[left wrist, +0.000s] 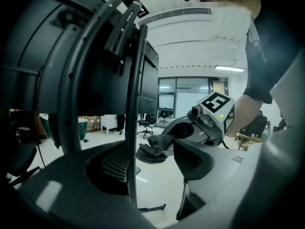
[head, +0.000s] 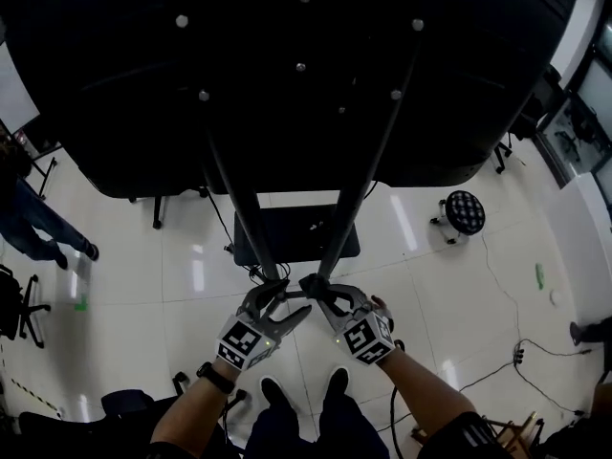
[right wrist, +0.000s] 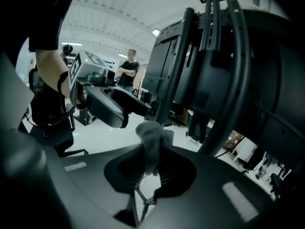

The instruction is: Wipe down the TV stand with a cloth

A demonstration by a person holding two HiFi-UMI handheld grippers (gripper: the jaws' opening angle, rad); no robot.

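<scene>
Two slanted poles rise before the cloth; stool beyond.

Round checkered stool, cable on glossy floor, standing person, office chair

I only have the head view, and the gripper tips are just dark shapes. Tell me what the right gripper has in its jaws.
Observer: The right gripper is shut on a grey cloth, which is bunched and sticks out past the jaws.
Operator: Now report the left gripper.
Observer: The left gripper is open, with a stand pole standing between its jaws, close to one pad.
Operator: Say whether the cloth is on a pole.
Observer: It sits just in front of the second pole, but I cannot tell whether they touch.
</scene>
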